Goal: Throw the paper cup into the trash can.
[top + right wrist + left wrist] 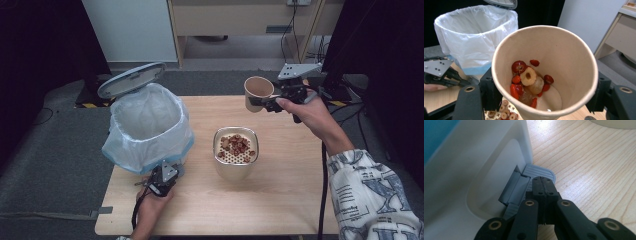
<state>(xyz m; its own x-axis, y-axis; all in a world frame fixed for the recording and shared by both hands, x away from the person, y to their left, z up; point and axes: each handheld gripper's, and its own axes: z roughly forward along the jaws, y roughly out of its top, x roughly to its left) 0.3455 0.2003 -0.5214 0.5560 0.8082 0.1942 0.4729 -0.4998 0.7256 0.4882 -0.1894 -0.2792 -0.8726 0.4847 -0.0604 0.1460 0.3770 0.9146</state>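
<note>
the right gripper grasps a paper cup with dried fruit pieces at the table's far right, above the strainer container. the left gripper, jaws clenched, presses the pedal of the lined trash bin at near left, whose lid stands raised.

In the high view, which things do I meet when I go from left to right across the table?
Bin with white liner → left gripper at the bin's base → strainer container with dried fruit → paper cup → right gripper holding the cup.
</note>
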